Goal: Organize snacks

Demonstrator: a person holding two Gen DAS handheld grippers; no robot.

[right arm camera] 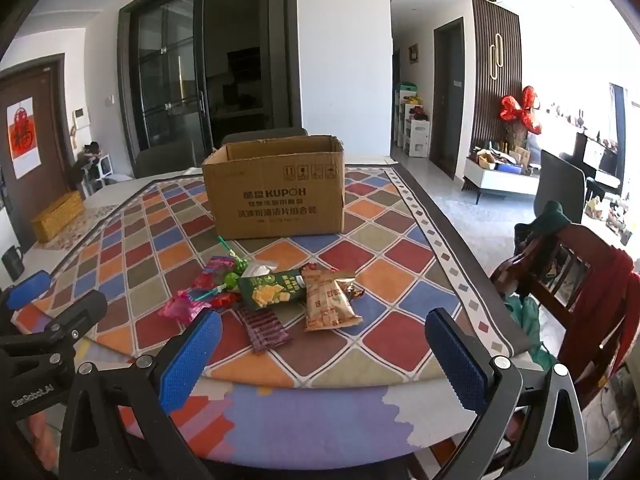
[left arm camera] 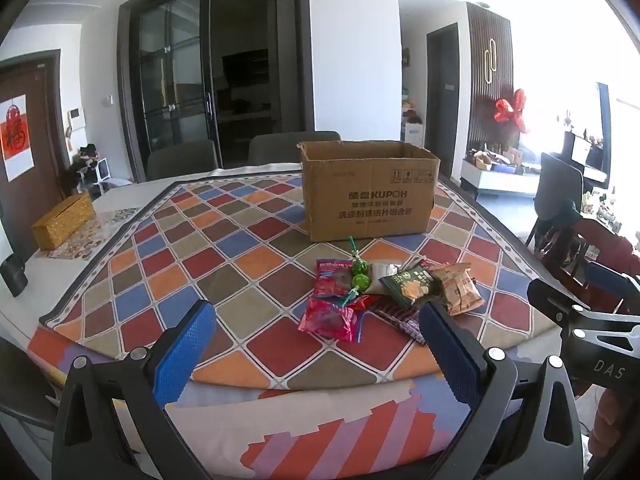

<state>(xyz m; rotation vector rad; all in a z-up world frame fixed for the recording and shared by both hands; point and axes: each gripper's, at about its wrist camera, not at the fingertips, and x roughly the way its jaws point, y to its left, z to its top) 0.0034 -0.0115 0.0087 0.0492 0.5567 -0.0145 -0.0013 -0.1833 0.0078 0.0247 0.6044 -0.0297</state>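
Note:
A pile of snacks lies on the checkered tablecloth (left arm camera: 224, 256) in front of an open cardboard box (left arm camera: 368, 192), also in the right wrist view (right arm camera: 276, 196). The pile holds red-pink packets (left arm camera: 330, 318), green lollipops (left arm camera: 360, 276), a green packet (right arm camera: 272, 290), a tan packet (right arm camera: 328, 304) and a purple striped packet (right arm camera: 266, 330). My left gripper (left arm camera: 316, 334) is open and empty, near the table's front edge, just short of the pile. My right gripper (right arm camera: 320, 344) is open and empty, also short of the pile.
A yellow woven box (left arm camera: 62, 222) and a dark mug (right arm camera: 12, 262) stand at the table's left side. A wooden chair with red cloth (right arm camera: 580, 292) stands at the right. Grey chairs (left arm camera: 180, 162) stand behind the table.

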